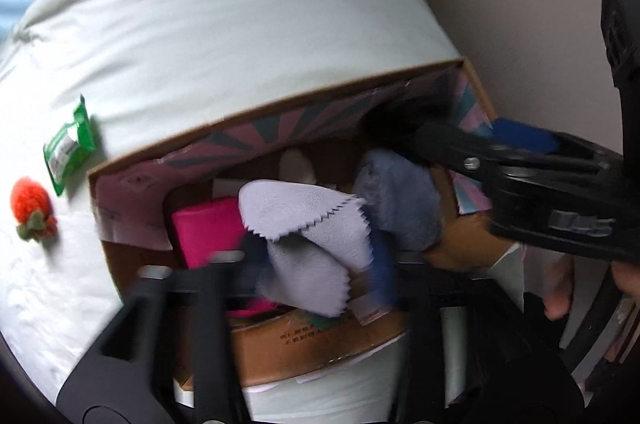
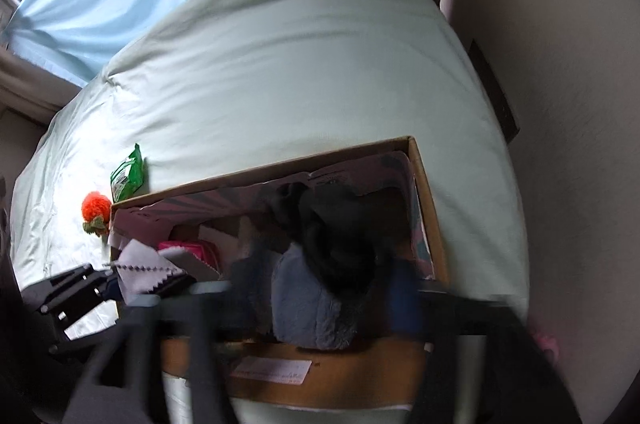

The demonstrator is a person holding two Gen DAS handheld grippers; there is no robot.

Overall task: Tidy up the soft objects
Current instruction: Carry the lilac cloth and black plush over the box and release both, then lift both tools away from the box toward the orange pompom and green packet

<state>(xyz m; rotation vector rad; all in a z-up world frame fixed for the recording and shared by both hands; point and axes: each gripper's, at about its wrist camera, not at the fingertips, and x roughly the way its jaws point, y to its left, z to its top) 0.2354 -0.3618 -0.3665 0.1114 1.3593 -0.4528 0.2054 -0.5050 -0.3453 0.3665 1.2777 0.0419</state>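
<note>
left gripper (image 1: 312,264) gripping lilac cloth (image 1: 316,228) (above box (image 1: 320,344))

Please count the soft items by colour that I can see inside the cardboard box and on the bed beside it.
Lavender zigzag-edged cloth: 1
Pink folded cloth: 1
Blue-grey fluffy plush: 1
Black fabric item: 1
Orange knitted strawberry: 1
Green wrapped packet: 1
Total: 6, four in the cardboard box, two on the pale bedsheet.
</note>
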